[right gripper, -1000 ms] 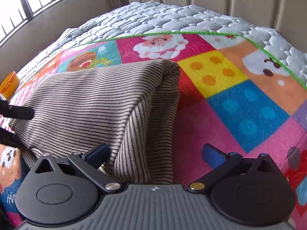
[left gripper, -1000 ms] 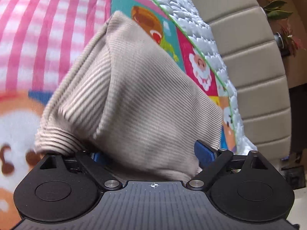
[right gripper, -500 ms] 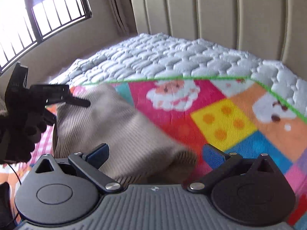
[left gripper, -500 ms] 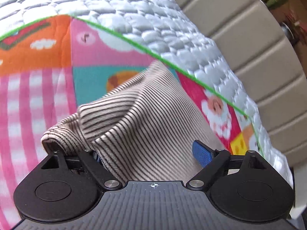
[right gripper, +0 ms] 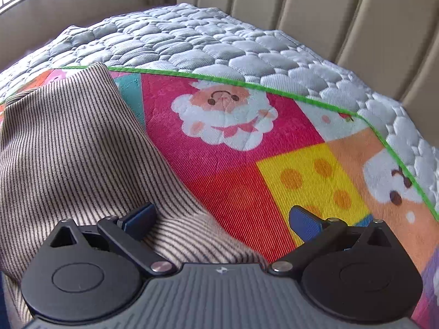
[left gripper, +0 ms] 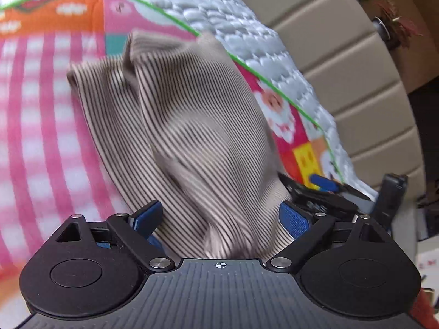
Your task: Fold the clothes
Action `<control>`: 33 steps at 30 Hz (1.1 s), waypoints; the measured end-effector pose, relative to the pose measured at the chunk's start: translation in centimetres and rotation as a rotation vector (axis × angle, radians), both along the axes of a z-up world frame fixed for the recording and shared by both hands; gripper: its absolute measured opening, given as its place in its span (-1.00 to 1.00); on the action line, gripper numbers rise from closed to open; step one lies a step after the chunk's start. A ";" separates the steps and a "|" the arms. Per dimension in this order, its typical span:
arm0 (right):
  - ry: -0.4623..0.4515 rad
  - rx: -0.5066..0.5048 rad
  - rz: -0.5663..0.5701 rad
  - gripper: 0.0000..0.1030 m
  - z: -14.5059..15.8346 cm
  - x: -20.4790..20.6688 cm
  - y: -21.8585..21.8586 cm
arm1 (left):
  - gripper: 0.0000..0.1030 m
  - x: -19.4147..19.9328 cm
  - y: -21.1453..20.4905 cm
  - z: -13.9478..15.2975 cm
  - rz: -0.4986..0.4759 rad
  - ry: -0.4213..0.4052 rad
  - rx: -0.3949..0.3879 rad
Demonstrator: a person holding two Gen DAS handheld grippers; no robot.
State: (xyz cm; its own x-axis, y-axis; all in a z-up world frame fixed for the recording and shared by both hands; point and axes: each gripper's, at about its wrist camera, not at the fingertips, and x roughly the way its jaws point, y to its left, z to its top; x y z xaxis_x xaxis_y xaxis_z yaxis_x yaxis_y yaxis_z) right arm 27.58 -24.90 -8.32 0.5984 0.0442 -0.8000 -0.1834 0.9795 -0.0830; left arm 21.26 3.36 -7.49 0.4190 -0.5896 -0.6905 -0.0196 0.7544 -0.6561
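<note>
- Since a moment ago, your left gripper (left gripper: pixel 221 216) has opened; both jaws now stand spread, the striped garment (right gripper: pixel 68 153) loose between them.
- Your right gripper (right gripper: pixel 222 219) straddles its near edge, holding nothing.
- Soft, light, floppy knit on the play mat (right gripper: pixel 233 170): pinch doubled edges, near corners.

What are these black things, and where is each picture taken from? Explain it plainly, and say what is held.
There is no robot here. A person holds a two-finger gripper in each hand, and each has a camera looking along its fingers. One picture comes from the left gripper, the other from the right gripper. Both show a brown striped garment lying on a colourful cartoon mat over a grey quilted mattress, by a beige headboard. Both grippers are open: cloth lies between their fingers, and nothing is clamped.
</note>
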 end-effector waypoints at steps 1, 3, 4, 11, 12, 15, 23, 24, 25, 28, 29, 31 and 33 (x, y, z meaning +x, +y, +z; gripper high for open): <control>0.011 0.007 0.003 1.00 0.1 -0.5 0.0 | 0.85 -0.3 -0.4 -0.2 -0.008 0.005 -0.003; 0.028 0.012 0.028 1.00 0.1 -1.6 0.2 | 0.85 -0.4 -1.2 -0.1 -0.020 -0.011 0.044; 0.034 0.009 0.049 1.00 0.1 -2.2 0.3 | 0.85 -0.3 -1.4 0.0 -0.021 -0.018 0.063; 0.074 0.039 0.245 1.00 -0.1 -6.7 2.7 | 0.85 0.7 -0.8 0.4 0.001 -0.058 0.212; 0.079 0.047 0.266 1.00 -0.1 -7.2 3.0 | 0.85 0.9 -0.5 0.5 0.009 -0.061 0.224; 0.066 0.017 0.307 1.00 0.2 -8.0 3.9 | 0.85 1.2 0.2 0.7 0.034 -0.067 0.250; 0.001 0.009 0.371 1.00 4.1 -9.1 3.7 | 0.85 -2.4 0.9 2.2 -0.006 -0.080 0.272; -0.003 0.008 0.370 1.00 4.3 -9.1 3.9 | 0.85 -3.2 0.7 2.3 -0.033 -0.091 0.291; -0.002 -0.009 0.374 1.00 4.3 -9.0 4.3 | 0.86 -4.0 0.4 2.2 -0.061 -0.102 0.323; 0.037 -0.112 0.396 1.00 3.1 -8.8 5.7 | 0.86 -5.6 -0.6 1.6 -0.123 -0.132 0.451; 0.055 -0.154 0.405 1.00 2.5 -8.7 6.2 | 0.86 -6.0 -0.8 1.5 -0.134 -0.141 0.479; 0.093 -0.234 0.421 1.00 1.3 -8.6 7.2 | 0.86 -6.5 -0.8 1.9 -0.135 -0.166 0.487; 0.157 -0.182 0.361 1.00 1.2 -7.7 6.5 | 0.86 -6.8 -0.6 2.2 -0.127 -0.187 0.481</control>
